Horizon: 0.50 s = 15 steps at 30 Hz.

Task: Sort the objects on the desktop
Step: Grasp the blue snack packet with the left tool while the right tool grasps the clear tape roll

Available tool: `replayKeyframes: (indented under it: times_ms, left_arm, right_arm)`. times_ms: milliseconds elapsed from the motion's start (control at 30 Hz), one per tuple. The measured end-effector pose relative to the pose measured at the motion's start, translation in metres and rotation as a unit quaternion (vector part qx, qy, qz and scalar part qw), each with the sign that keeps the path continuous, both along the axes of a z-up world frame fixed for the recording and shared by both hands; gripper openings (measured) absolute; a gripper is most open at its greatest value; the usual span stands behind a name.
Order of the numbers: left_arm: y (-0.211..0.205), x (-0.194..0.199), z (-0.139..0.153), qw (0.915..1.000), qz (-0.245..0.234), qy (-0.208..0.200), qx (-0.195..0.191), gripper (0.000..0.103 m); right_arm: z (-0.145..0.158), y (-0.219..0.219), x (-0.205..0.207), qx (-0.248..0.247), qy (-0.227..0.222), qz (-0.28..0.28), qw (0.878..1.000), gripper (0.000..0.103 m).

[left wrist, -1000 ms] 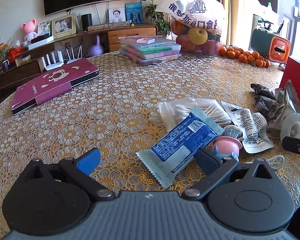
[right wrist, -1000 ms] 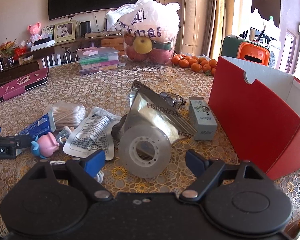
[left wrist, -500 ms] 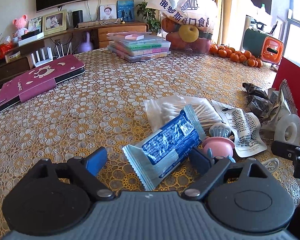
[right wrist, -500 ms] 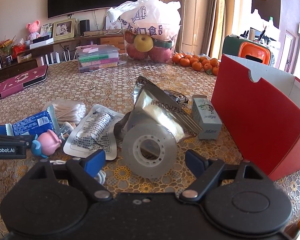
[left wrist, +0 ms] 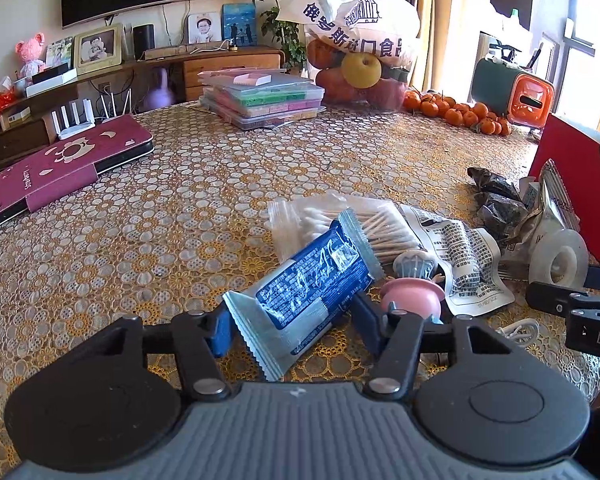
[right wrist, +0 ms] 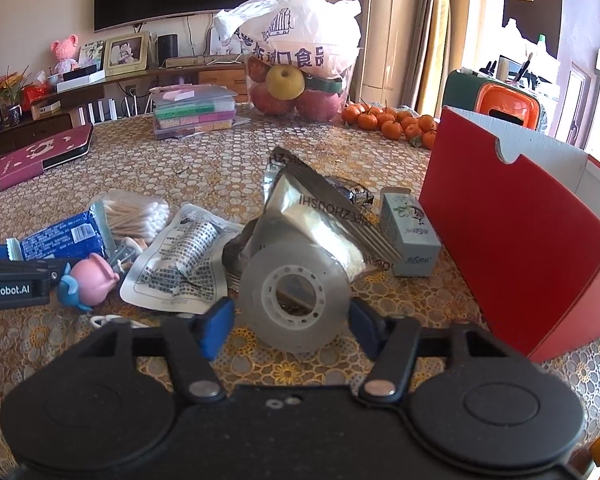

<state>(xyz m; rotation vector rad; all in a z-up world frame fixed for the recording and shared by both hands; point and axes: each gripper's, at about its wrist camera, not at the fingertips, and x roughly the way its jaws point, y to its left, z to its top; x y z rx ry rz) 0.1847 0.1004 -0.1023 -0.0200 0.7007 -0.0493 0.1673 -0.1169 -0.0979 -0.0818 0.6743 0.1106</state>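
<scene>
In the left wrist view, the left gripper (left wrist: 292,326) has just been closing around the blue packet (left wrist: 314,280). The jaws stand half closed; whether the pads already press I cannot tell. The packet's long axis runs away from the jaws toward the cotton swab bag (left wrist: 340,222).

In the right wrist view, the right gripper (right wrist: 292,324) has just been closing too, and the tape roll (right wrist: 294,294) stands between its jaws, just beside the red box (right wrist: 512,236). Contact is not clear.
</scene>
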Motion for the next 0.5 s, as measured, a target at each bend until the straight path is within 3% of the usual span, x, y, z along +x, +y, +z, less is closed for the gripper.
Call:
replayKeyframes:
  times_ms: [100,267,433,500]
  left_arm:
    - [-0.0008,-0.0007,0.0001,1.0000,0.001,-0.002,-0.002,0.056]
    - [0.0002,-0.0036,0.0008,0.9999,0.002,-0.003,-0.011,0.038]
    - [0.0008,-0.0062,0.0015,0.9999,0.003,-0.001,-0.017,0.033]
    - [0.0016,-0.0073,0.0021,0.9997,0.003,0.000,-0.025,0.025]
  right_arm:
    - [-0.0007,-0.0003,-0.0004,-0.001,0.001,-0.001,1.000,0.058]
    - [-0.0008,-0.0016,-0.0029,-0.003,0.002,-0.004,1.000,0.057]
    - [-0.0006,-0.0028,-0.0045,-0.002,0.002,-0.005,1.000,0.057]
    - [0.0003,-0.0039,-0.0061,-0.001,0.001,-0.003,1.000,0.057]
